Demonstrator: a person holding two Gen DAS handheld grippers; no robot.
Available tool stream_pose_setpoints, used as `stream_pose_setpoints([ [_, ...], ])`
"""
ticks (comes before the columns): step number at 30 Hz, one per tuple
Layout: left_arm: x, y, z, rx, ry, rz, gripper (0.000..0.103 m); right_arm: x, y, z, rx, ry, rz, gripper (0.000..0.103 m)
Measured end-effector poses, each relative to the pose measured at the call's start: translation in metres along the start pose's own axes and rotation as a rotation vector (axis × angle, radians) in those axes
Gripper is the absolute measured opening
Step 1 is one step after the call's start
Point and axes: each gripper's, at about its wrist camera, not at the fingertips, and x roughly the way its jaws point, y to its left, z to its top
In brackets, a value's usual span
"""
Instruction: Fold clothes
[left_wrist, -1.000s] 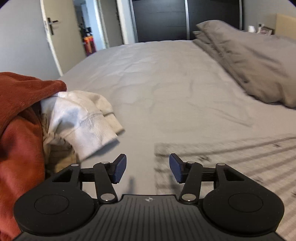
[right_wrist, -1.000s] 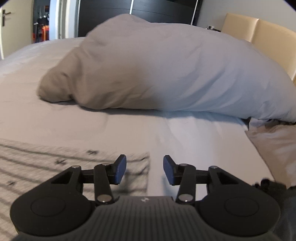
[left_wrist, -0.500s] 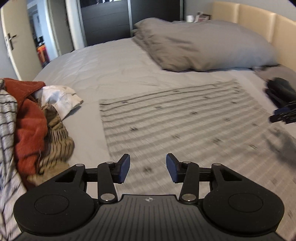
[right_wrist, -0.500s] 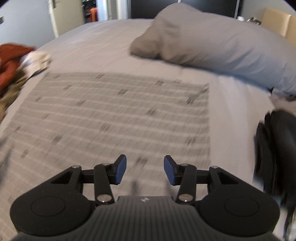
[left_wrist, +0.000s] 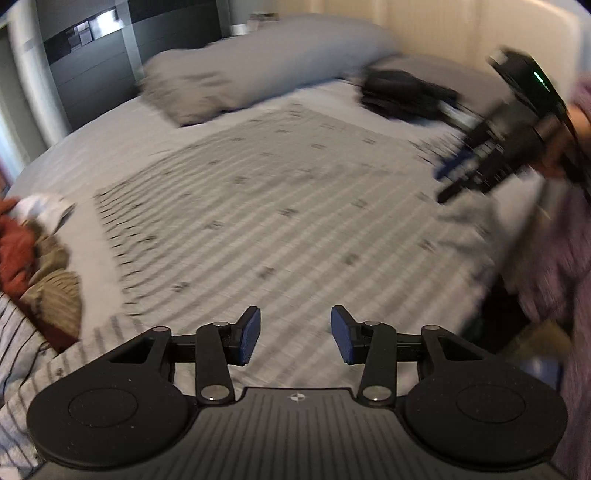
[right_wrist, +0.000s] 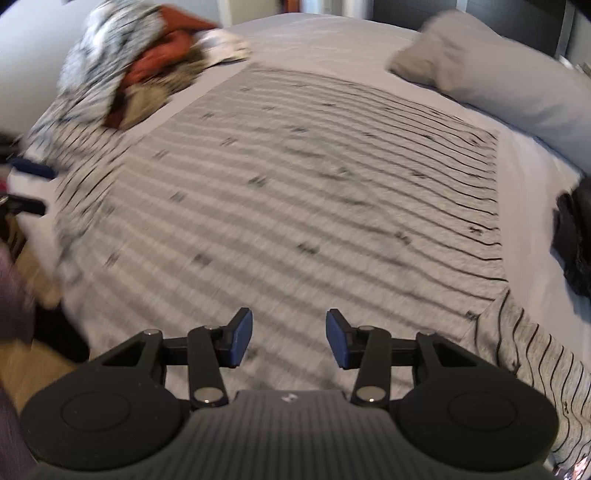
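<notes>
A grey shirt with thin dark stripes (left_wrist: 280, 206) (right_wrist: 295, 177) lies spread flat on the bed, one sleeve (right_wrist: 535, 354) trailing at the near right. My left gripper (left_wrist: 295, 334) hovers over the shirt's near edge. Its jaws are closing with nothing between the blue pads. My right gripper (right_wrist: 290, 339) hangs above the shirt's near part, open and empty. It also shows, blurred, in the left wrist view (left_wrist: 461, 173), above the shirt's right side.
A pile of clothes (right_wrist: 147, 66) (left_wrist: 33, 258), rust, white and striped, sits at the shirt's left. Grey pillows (left_wrist: 258, 70) (right_wrist: 498, 81) lie beyond it. A folded black garment (left_wrist: 402, 96) (right_wrist: 576, 236) rests at the right. A purple sleeve (left_wrist: 554, 277) is near the bed's edge.
Both views have swung from the far bed and pillows back over the shirt, which now shows whole. The left jaws stand narrower than before.
</notes>
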Motion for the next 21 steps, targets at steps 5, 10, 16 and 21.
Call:
stream_pose_setpoints([
  [5,0.010,-0.054,-0.020,0.294,0.062,-0.063,0.032,-0.016,0.034,-0.023,-0.214,0.002,0.017,0.047],
  [10,0.036,-0.082,-0.043,0.518,0.112,-0.013,0.032,-0.004,0.065,-0.043,-0.441,0.085,0.031,0.047],
  [16,0.069,-0.110,-0.069,0.805,0.101,0.084,0.032,0.016,0.084,-0.060,-0.636,0.139,0.003,0.048],
  [21,0.090,-0.098,-0.060,0.743,0.117,0.101,0.010,0.038,0.087,-0.065,-0.699,0.191,-0.023,0.022],
])
